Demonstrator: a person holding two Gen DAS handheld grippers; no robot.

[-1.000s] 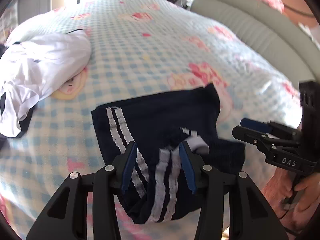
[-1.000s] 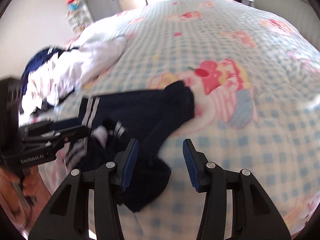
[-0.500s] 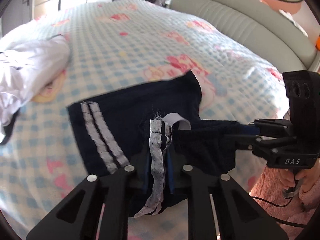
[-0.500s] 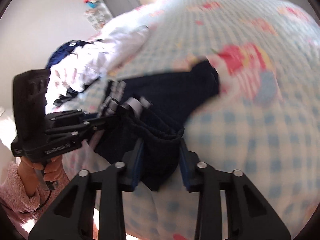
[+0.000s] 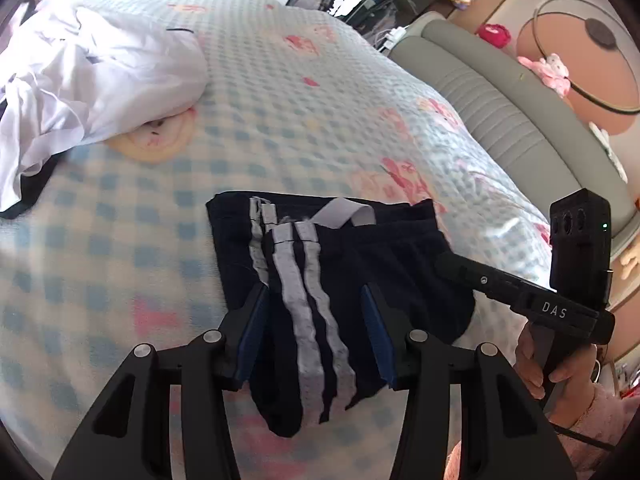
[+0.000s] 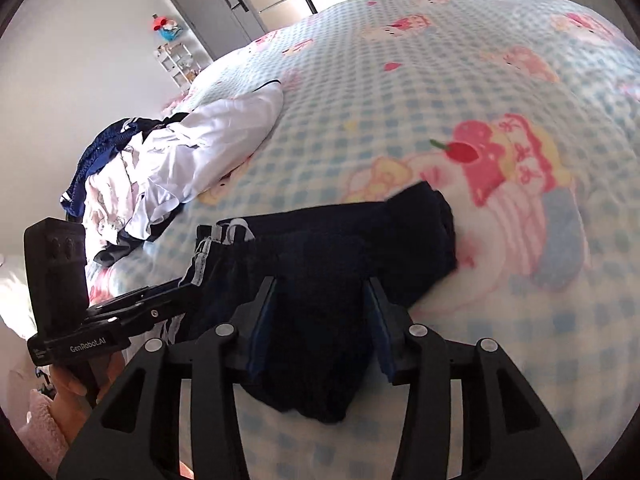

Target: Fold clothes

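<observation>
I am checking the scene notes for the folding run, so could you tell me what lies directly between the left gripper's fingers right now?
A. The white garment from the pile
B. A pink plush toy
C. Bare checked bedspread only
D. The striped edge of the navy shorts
D: in the left wrist view the left gripper stands open astride the white-striped edge of the navy shorts, while the white garment lies apart on the checked bedspread.

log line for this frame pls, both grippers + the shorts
step: fold released | left gripper: open, jaws just opened, shorts between, not pinched | right gripper: same | shorts: folded, on bed | white clothes: untouched
</observation>
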